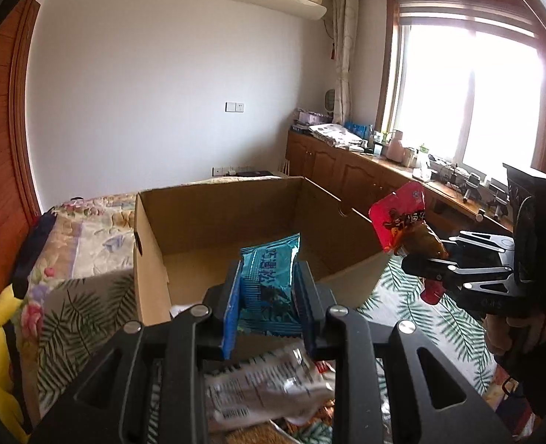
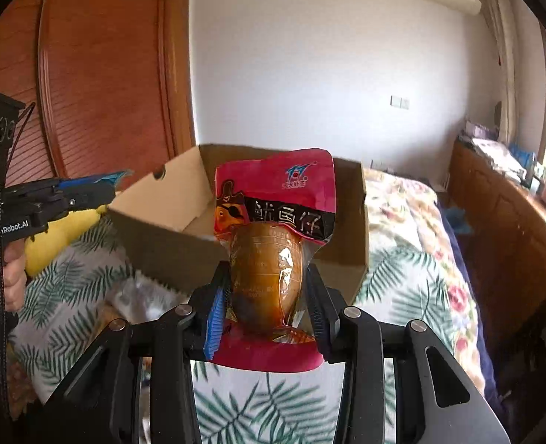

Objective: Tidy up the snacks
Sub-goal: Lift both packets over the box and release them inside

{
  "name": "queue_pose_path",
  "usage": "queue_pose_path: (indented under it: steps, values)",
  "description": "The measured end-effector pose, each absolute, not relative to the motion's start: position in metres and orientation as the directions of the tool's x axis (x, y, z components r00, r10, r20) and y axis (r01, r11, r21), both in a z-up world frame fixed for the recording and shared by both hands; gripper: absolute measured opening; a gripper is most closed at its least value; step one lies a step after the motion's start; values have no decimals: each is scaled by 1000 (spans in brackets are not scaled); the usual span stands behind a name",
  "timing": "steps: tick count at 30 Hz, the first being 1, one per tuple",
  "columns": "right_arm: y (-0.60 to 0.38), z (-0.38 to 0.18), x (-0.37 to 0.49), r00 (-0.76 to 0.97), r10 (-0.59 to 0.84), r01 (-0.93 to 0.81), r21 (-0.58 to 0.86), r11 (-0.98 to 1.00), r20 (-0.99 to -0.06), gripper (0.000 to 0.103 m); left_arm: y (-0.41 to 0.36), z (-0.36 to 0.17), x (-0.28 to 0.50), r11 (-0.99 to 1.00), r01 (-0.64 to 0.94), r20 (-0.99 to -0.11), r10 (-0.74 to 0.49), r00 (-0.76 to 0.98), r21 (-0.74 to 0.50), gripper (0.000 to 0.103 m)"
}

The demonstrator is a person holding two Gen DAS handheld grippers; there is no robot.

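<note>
Cardboard box (image 1: 213, 222) nearly empty; left gripper (image 1: 269, 288) clamps teal packet (image 1: 269, 277), right gripper (image 2: 269, 296) clamps red pouch (image 2: 273, 222); grey packet (image 1: 265, 381) remains on bed (image 2: 402, 240).

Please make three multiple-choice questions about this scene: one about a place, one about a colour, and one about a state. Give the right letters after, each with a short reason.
1. Where does the cardboard box stand?
A. on the bed
B. on the wooden cabinet
C. on the floor

2. What colour is the top of the packet in the right gripper?
A. green
B. pink-red
C. white

3. What is the state of the left gripper?
A. open and empty
B. shut on a blue packet
C. shut on the box edge

Answers:
1. A, the box sits on the leaf-print bedcover.
2. B, the top part above the black band is pink-red.
3. B, its fingers press both sides of the blue packet.
</note>
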State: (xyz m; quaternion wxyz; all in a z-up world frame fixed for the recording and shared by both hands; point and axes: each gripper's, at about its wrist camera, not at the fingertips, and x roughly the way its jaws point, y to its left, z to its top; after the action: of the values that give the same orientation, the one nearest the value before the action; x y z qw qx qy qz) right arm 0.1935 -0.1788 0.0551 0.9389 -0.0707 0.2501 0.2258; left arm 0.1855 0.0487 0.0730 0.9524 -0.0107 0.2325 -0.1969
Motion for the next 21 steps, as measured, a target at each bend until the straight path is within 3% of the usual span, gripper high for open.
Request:
queue_pose_path:
  steps: [21]
  values:
    - [-156, 51, 260, 760, 408, -486, -25, 874, -505, 39, 49, 67, 257, 936, 330, -467, -348, 813, -124, 26]
